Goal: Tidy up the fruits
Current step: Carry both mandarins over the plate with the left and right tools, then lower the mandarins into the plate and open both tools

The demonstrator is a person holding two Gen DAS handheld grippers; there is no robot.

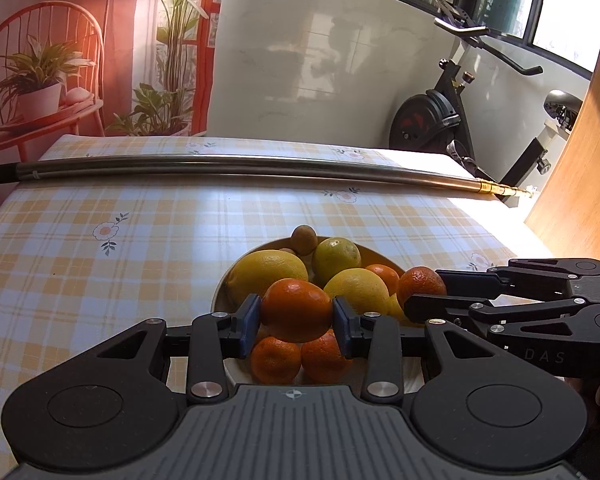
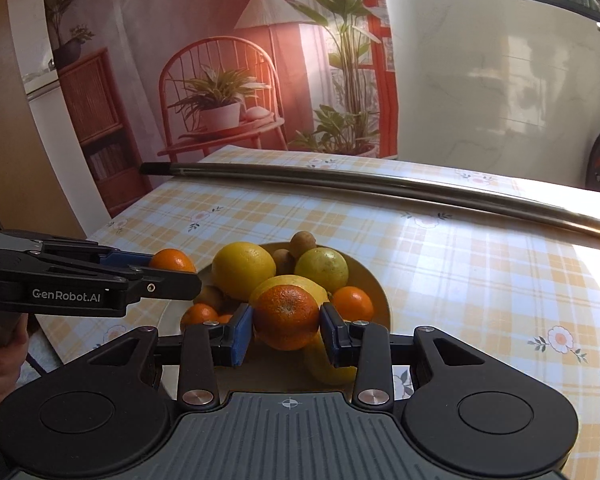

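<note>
The left gripper [image 1: 296,317] has its blue-padded jaws clenched on an orange [image 1: 297,310], holding it just above the near side of a fruit bowl [image 1: 220,292] that stands on the worktop [image 1: 100,248], which is covered with a yellow-checked flowered cloth. The right gripper [image 2: 286,326] likewise grips a second orange [image 2: 286,316] between its pads, held over the same bowl's near rim. Seen from the left wrist, the right gripper reaches in from the right of the bowl with its orange [image 1: 422,284] at its tips; seen from the right wrist, the left gripper [image 2: 168,270] comes in from the left of the bowl with its orange [image 2: 172,261].

Inside the bowl lie a large lemon [image 1: 266,272], a greenish-yellow lime [image 1: 336,258], another lemon [image 1: 356,290], small mandarins [image 1: 276,360] at the near side, and a small brown fruit [image 1: 304,239] at the far rim. A long metal pole [image 1: 220,168] lies across the worktop well beyond the bowl. Behind the worktop hangs a printed backdrop [image 1: 100,40] showing a chair and plants, and an exercise bike [image 1: 440,116] stands to the right of it. A hand [image 2: 0,356] grips the left gripper's handle at the left edge of the right wrist view
</note>
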